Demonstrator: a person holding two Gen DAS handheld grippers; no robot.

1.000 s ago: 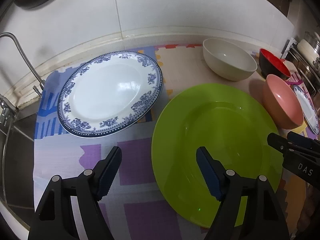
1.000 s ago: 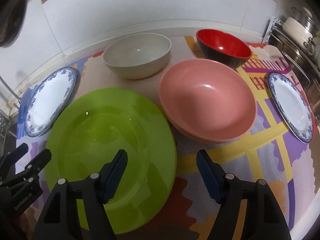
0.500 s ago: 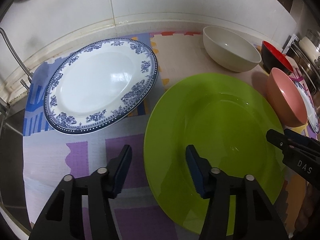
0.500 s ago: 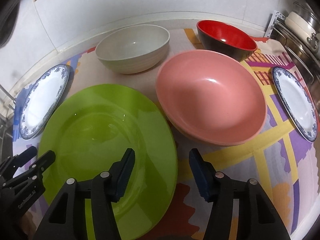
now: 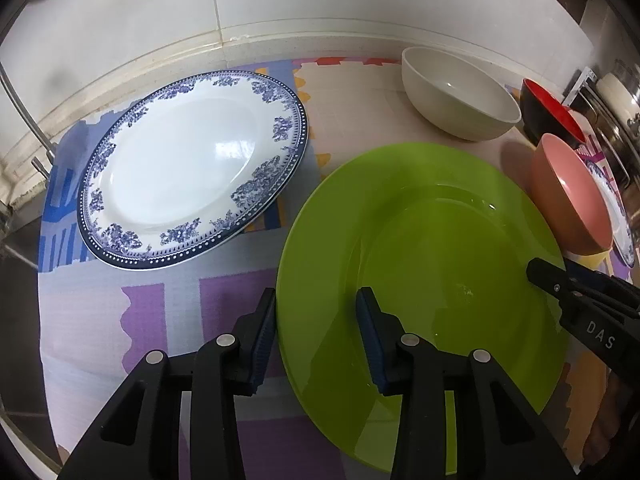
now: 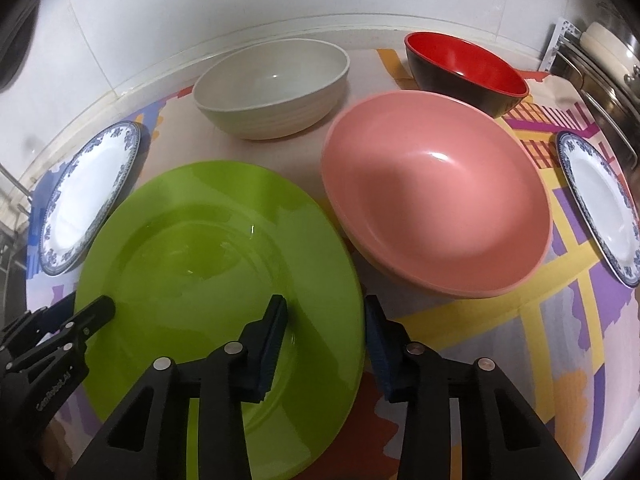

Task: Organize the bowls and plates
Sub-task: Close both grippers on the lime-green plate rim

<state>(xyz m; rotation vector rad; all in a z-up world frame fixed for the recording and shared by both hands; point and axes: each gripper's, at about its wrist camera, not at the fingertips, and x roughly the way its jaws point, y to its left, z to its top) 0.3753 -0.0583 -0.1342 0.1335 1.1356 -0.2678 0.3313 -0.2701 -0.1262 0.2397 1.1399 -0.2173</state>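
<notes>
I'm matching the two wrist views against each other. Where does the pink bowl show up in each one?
Left wrist: pink bowl at the right edge, seen side-on, beyond the green plate.
Right wrist: pink bowl large, centre-right, just right of the green plate.
Shared landmark: the cream bowl by the back wall.

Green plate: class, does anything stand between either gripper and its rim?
Nothing visible does. The left gripper straddles the green plate's left rim and the right gripper straddles its right rim, both open.
</notes>
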